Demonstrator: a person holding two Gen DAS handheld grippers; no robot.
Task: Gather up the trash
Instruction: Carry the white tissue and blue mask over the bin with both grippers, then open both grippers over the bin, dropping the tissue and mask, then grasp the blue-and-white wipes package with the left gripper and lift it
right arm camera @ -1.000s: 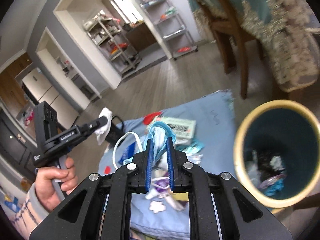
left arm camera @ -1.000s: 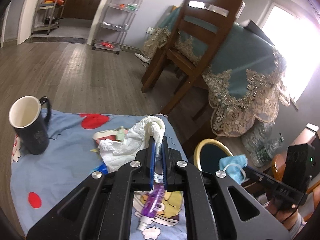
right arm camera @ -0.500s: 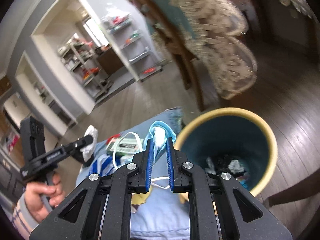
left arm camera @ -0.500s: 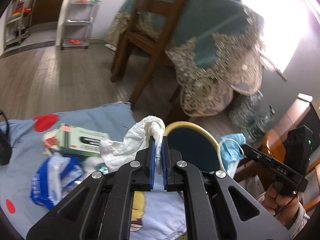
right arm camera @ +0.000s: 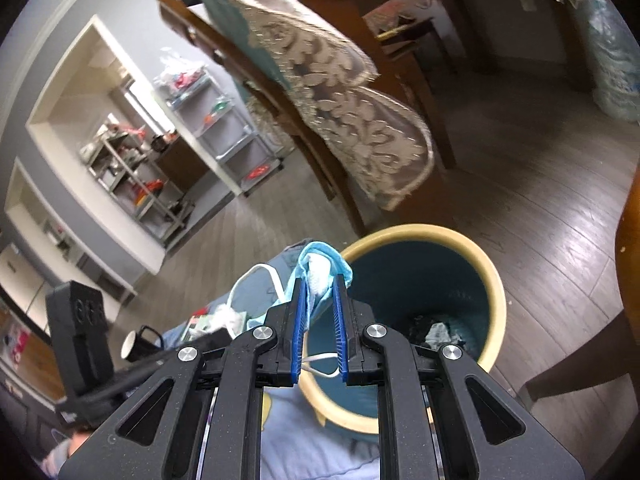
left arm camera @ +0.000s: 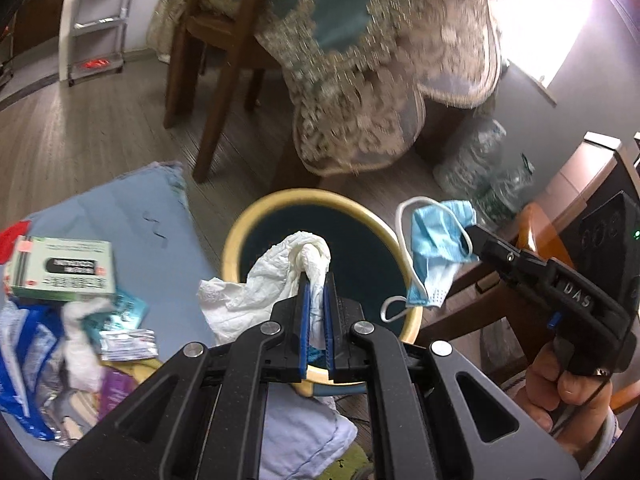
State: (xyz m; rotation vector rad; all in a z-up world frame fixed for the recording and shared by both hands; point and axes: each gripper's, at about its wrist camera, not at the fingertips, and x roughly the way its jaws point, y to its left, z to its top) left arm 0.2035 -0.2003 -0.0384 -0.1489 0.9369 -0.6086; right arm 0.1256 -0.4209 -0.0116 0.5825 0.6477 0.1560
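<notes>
The left gripper [left arm camera: 316,280], jaws clamped on a crumpled tissue [left arm camera: 280,272], hangs over the bin [left arm camera: 236,240] mouth, nearer than the right gripper [right arm camera: 318,280] pinching a face mask [right arm camera: 320,264] at the rim.

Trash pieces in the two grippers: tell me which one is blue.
The face mask, pinched in the right gripper by the bin. The left gripper holds a white crumpled tissue.

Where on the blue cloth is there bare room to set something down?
The blue cloth is bare between the green box and the bin, up to its far corner. Its left side is crowded with wrappers and a blue bag. The near patch under the left hand-held gripper is partly hidden.
</notes>
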